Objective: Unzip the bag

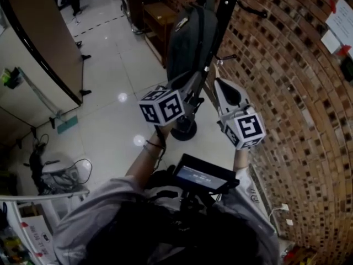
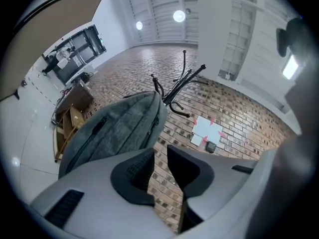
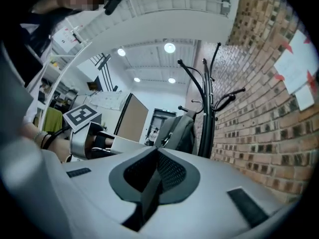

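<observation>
A grey backpack (image 1: pixel 187 37) hangs upright from a black coat stand (image 1: pixel 223 10) beside the brick wall. In the left gripper view the backpack (image 2: pixel 114 128) fills the left side, its dark zip lines running down the fabric. My left gripper (image 1: pixel 193 84) (image 2: pixel 160 158) is level with the bag's lower part and open, with only brick wall showing between its jaws. My right gripper (image 1: pixel 223 84) (image 3: pixel 155 156) is to the right of the stand's pole and shut on nothing. From there the backpack (image 3: pixel 179 131) hangs a short way ahead, apart from the jaws.
The brick wall (image 1: pixel 298 93) runs close along the right, with papers (image 1: pixel 342 15) taped to it. The stand's round base (image 1: pixel 183 128) rests on the tiled floor. A wooden shelf (image 1: pixel 157 21) stands behind the bag and a brown partition (image 1: pixel 44 37) at the left.
</observation>
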A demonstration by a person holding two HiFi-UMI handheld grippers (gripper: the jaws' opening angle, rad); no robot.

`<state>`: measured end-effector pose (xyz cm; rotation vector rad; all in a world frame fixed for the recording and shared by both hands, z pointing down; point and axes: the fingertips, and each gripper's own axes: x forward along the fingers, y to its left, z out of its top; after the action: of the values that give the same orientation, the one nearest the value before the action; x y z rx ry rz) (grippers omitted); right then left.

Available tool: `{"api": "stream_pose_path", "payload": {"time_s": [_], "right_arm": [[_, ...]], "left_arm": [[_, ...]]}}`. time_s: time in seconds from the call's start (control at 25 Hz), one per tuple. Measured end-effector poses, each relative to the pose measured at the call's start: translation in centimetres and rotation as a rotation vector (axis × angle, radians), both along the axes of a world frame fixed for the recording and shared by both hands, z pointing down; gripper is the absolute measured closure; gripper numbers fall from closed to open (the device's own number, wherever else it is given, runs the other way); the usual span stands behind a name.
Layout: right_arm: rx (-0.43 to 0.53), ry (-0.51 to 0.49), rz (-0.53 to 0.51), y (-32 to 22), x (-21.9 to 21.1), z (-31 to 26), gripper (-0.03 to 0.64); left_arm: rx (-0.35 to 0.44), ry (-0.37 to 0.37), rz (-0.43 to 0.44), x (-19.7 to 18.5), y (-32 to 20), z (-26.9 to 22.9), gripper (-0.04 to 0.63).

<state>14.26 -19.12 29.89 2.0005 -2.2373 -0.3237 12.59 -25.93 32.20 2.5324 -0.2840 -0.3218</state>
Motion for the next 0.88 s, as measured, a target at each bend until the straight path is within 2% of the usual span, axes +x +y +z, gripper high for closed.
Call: {"api": "stream_pose_path", "payload": {"time_s": [0.12, 0.16, 0.24, 0.44, 0.64, 0.76, 0.88], "right_arm": [[0.019, 0.083, -0.012, -1.1, 0.4, -1.1, 0.608], [0.036, 0.112, -0.026, -1.4, 0.6, -1.4, 0.584], [0.041, 0.191, -0.049, -1.9, 0.7, -1.8, 0.551], [0.055, 0.421, -0.079, -3.7, 1.0, -2.5, 0.551], [0.022, 0.621, -0.115, -5.2, 1.4, -2.8, 0.533], [0.026, 0.721, -0.174, -5.9, 0.8, -3.1, 0.521], [0.060, 0.801, -0.240, -6.5, -0.2, -3.2, 0.520]], "left_arm": [[0.005, -0.018, -0.014, 0.7, -0.2, 0.0, 0.513], [0.004, -0.019, -0.008, 1.0, 0.0, 0.0, 0.485], [0.006, -0.016, 0.004, 1.5, 0.3, -0.1, 0.480], [0.009, -0.002, 0.002, 1.6, 0.3, -0.6, 0.480], [-0.042, 0.037, 0.004, 1.4, 0.3, -0.8, 0.480], [-0.091, 0.085, -0.035, 0.8, -0.1, -0.9, 0.480], [-0.107, 0.115, -0.122, -0.1, -0.7, -0.9, 0.480]]}}
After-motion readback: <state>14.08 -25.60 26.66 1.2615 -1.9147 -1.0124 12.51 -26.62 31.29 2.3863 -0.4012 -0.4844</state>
